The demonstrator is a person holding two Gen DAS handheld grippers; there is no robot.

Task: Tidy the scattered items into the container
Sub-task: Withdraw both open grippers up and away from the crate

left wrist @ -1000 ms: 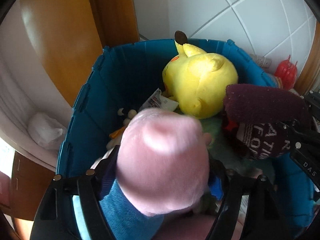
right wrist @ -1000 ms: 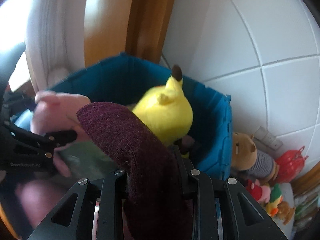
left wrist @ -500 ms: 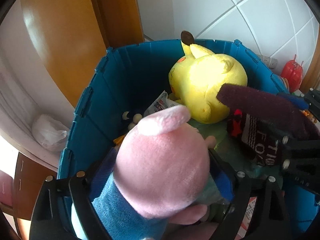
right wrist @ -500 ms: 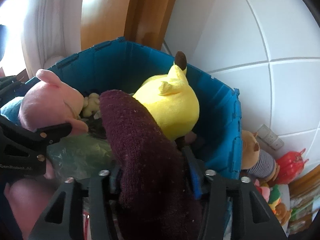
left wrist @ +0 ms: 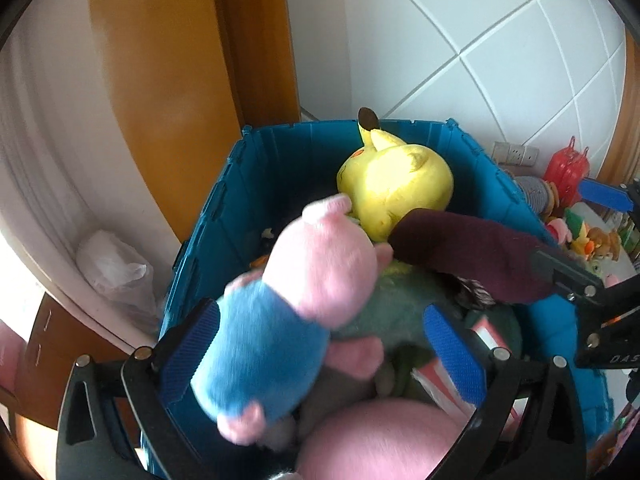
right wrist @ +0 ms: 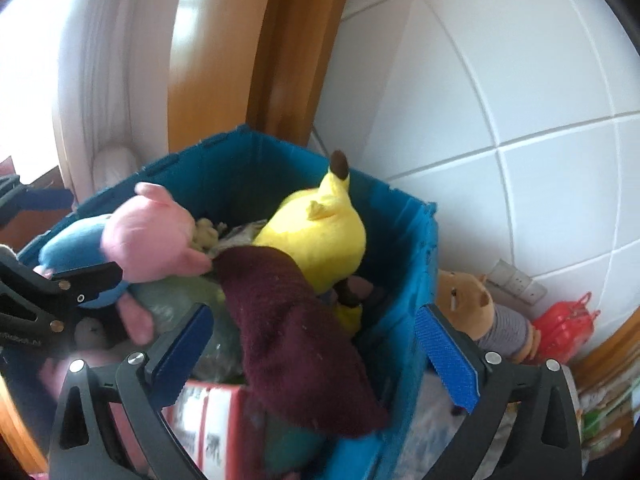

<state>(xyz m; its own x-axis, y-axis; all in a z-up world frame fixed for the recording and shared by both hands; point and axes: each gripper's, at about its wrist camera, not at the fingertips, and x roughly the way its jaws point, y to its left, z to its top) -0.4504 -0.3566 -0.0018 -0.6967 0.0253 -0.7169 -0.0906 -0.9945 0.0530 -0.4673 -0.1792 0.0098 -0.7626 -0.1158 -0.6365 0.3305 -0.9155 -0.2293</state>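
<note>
A blue crate [left wrist: 208, 236] [right wrist: 416, 240] holds a yellow plush [left wrist: 396, 184] [right wrist: 320, 232] and several other toys. My left gripper [left wrist: 320, 336] is open; a pink plush in a blue shirt [left wrist: 288, 304] [right wrist: 148, 240] lies loose between its pads on the pile. My right gripper [right wrist: 316, 344] is open; a maroon knit item [right wrist: 296, 332] [left wrist: 464, 252] lies between its fingers, draped over the crate's contents. The right gripper's finger [left wrist: 568, 276] shows in the left wrist view.
A white tiled wall [right wrist: 500, 92] and a wooden door frame [left wrist: 256, 40] stand behind the crate. A brown bear plush [right wrist: 468, 300], a red toy [right wrist: 560, 328] and several small toys [left wrist: 580, 232] lie right of the crate. A white bag [left wrist: 112, 268] lies to its left.
Both grippers opened and let go: the pink plush tipped forward onto the pile, the maroon item dropped onto the crate's contents. Both grippers drew back and up.
</note>
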